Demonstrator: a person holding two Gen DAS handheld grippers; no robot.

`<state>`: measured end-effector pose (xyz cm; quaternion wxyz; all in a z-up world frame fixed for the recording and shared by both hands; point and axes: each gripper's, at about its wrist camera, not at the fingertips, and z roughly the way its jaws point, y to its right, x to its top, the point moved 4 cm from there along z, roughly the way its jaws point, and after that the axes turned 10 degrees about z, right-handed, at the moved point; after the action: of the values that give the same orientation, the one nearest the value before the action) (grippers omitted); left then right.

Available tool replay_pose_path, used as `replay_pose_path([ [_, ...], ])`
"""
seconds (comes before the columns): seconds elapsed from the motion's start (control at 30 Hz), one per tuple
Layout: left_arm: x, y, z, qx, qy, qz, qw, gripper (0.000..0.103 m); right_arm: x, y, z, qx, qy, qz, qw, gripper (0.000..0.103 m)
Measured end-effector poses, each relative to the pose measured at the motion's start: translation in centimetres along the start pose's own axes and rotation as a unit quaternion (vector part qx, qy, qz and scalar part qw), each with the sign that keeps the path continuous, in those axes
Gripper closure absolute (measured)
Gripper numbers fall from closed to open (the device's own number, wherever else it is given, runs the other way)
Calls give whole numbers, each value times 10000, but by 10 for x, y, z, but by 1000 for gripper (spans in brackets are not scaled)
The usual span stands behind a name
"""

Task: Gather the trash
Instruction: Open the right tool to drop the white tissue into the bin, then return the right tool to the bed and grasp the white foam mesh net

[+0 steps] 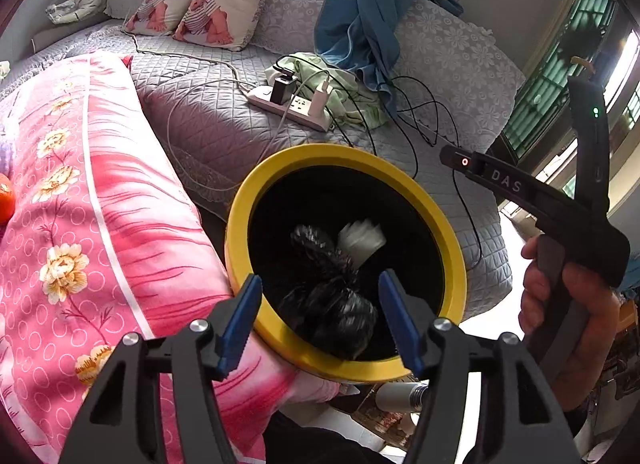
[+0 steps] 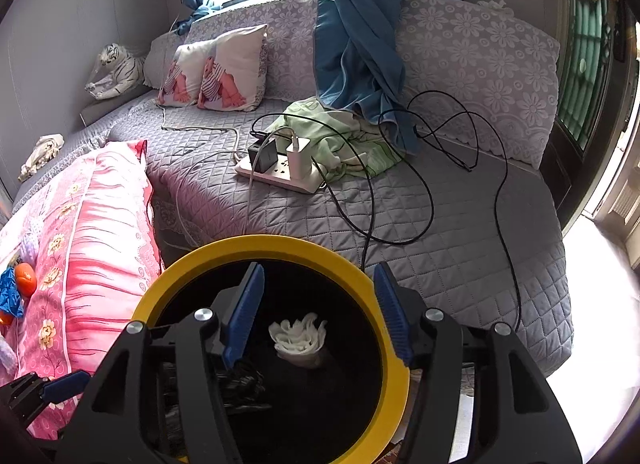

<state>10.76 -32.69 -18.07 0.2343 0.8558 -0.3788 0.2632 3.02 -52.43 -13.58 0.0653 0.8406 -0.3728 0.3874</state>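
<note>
Both grippers, left [image 1: 320,304] and right [image 2: 318,304], are held spread and empty over the yellow bin [image 1: 436,207]. White wad [image 2: 298,338] and black bag [image 1: 332,304] are seen inside.

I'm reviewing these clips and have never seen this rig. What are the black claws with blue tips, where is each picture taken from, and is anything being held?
No robot here: a person carries two handheld grippers, each with a fisheye camera looking along its fingers. The left gripper and the right gripper both hover open over a yellow-rimmed bin, holding nothing. Inside lie a crumpled black bag and white paper trash. The right hand shows in the left view. Behind is a grey quilted bed with a power strip and a pink quilt.
</note>
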Motion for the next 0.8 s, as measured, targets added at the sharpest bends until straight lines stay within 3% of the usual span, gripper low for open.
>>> replay_pose_path([
  [0.27, 15, -44, -30, 271, 400, -404, 9980, 44, 2, -13, -12, 259, 152, -34, 9995, 49],
  [0.47, 12, -110, -75, 893, 768, -748, 9902, 44, 0, -57, -31, 912, 338, -332, 9947, 48],
  [0.67, -12, -190, -133, 1615, 959, -1177, 9751, 41, -15, -127, -45, 2047, 267, -747, 9756, 43],
  [0.8, -37, -244, -181, 2217, 1172, -1499, 9564, 40, -32, -180, -50, 2626, 106, -1119, 9583, 43],
])
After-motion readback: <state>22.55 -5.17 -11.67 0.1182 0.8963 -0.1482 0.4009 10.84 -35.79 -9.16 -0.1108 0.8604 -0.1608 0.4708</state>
